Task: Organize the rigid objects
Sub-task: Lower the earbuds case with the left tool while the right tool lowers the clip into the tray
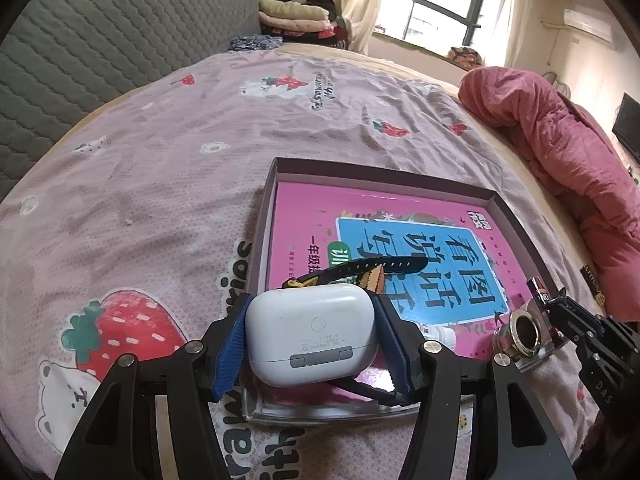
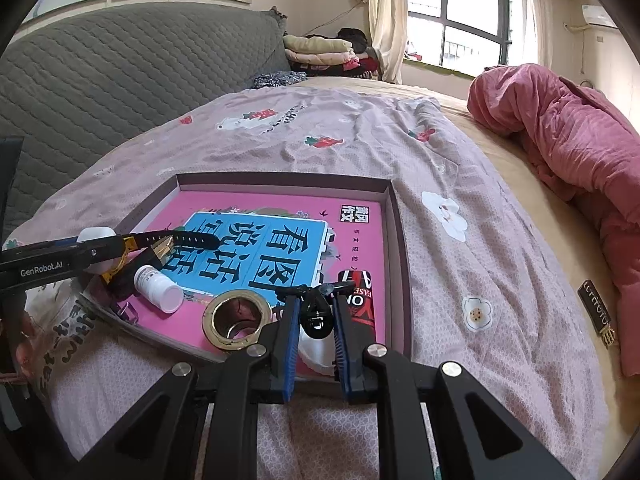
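My left gripper (image 1: 312, 308) is shut on a white earbud case (image 1: 312, 336) and holds it over the near left corner of a shallow box (image 1: 384, 170). A pink book (image 1: 304, 216) lines the box floor. Behind the case lies a black watch strap (image 1: 372, 266). In the right wrist view, my right gripper (image 2: 316, 304) is shut on a small black clip (image 2: 318, 314) above the box's near edge (image 2: 280, 180). A gold tape roll (image 2: 236, 320), a white bottle (image 2: 158, 288) and a red and black can (image 2: 360, 300) lie in the box.
The box sits on a pink strawberry-print bedsheet (image 2: 440, 248). A rumpled pink quilt (image 2: 560, 140) lies to the right and a grey quilted headboard (image 1: 100, 40) to the left. Folded clothes (image 2: 320, 50) are stacked at the far end. A person's fingers (image 2: 24, 344) show at the left edge.
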